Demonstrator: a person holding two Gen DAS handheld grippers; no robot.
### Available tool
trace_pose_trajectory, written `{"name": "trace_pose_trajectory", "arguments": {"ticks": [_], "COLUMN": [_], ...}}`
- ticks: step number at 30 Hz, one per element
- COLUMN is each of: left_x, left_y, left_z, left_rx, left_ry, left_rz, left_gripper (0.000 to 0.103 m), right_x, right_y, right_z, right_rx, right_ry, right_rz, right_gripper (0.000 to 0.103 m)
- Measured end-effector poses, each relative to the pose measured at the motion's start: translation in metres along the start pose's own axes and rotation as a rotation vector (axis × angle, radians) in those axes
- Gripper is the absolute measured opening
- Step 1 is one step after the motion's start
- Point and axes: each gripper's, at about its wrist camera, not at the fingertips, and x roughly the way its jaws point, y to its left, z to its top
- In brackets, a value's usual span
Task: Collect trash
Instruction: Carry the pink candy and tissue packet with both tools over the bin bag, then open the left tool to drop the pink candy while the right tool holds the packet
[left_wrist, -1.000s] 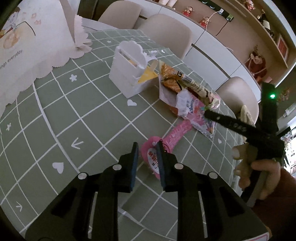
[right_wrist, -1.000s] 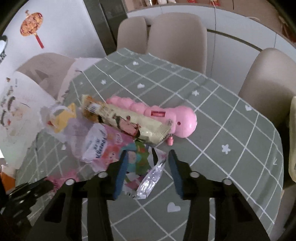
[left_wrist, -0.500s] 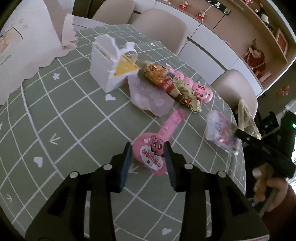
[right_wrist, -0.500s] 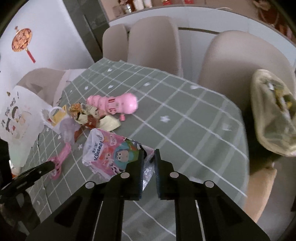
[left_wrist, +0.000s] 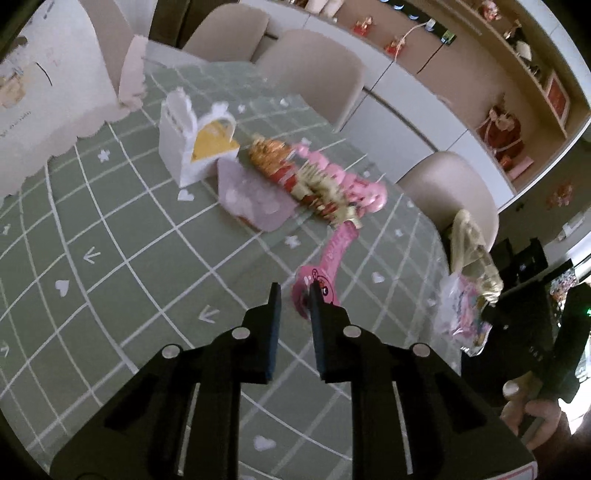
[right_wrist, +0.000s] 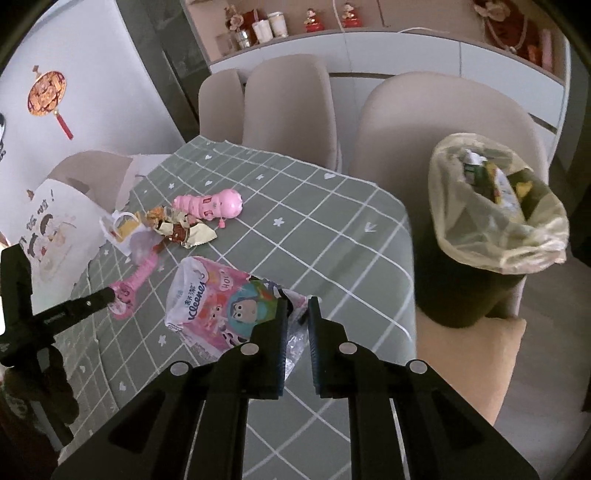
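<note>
right wrist view: my right gripper (right_wrist: 296, 314) pinches the crinkly clear end of the pink kleenex tissue wrapper (right_wrist: 221, 306) so it hangs free, near the bag-lined bin (right_wrist: 495, 229) on the right. my left gripper (left_wrist: 294, 295) is spread, holding nothing, beside the pink flat paddle wrapper (left_wrist: 325, 266).

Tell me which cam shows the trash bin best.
Right wrist: the trash bin is in full view beside the table, its bag open with trash inside. Left wrist catches only its bag rim at the table edge, blurred.
</note>
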Motion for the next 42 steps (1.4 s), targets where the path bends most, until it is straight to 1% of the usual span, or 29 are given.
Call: {"name": "trace_pose_trajectory", "arguments": {"ticks": [4, 10, 14, 20, 24, 28, 30, 33, 35, 38, 42], "left_x": [-0.022, -0.049, -0.067, -0.096, -0.104, -0.100, -0.092, -0.080, -0.066, -0.044, -0.016], "left_y": [-0.021, -0.047, -0.070, -0.118, -0.157, -0.190, -0.206, -0.229, -0.245, -0.277, -0.313], "left_z": [-0.008, -0.017, -0.020, -0.015, -0.012, -0.008, -0.004, 0.004, 0.013, 0.027, 0.041], "left_rx": [0.019, 0.031, 0.054, 0.136, 0.192, 0.225, 0.219, 0.217, 0.213, 0.241, 0.249], "left_ry": [-0.042, -0.083, -0.113, -0.201, -0.242, -0.270, -0.271, -0.279, -0.267, -0.261, -0.244], "left_rz": [0.005, -0.011, -0.014, -0.025, -0.044, -0.058, -0.061, -0.065, -0.085, -0.098, -0.167], "left_gripper": [0.015, 0.015, 0.015, 0.015, 0.015, 0.015, 0.015, 0.015, 0.015, 0.015, 0.015], "right_x": [-0.025, -0.059, -0.082, -0.119, -0.137, -0.147, -0.146, -0.141, -0.142, -0.146, -0.149], "right_y": [-0.008, -0.018, -0.029, -0.048, -0.063, -0.089, -0.102, -0.123, -0.144, -0.170, -0.214], "right_z": [-0.005, -0.010, -0.011, -0.001, 0.009, 0.024, 0.034, 0.050, 0.063, 0.079, 0.103], "right_rx": [-0.013, -0.039, -0.033, -0.043, -0.058, -0.096, -0.115, -0.151, -0.124, -0.104, -0.070], "right_ry": [-0.036, -0.081, -0.120, -0.200, -0.245, -0.279, -0.285, -0.297, -0.314, -0.352, -0.369], "right_rz": [-0.001, -0.001, 0.003, -0.005, -0.012, -0.039, -0.032, -0.068, -0.061, -0.088, -0.124], "right_gripper": [0.012, 0.012, 0.012, 0.012, 0.012, 0.012, 0.012, 0.012, 0.012, 0.012, 0.012]}}
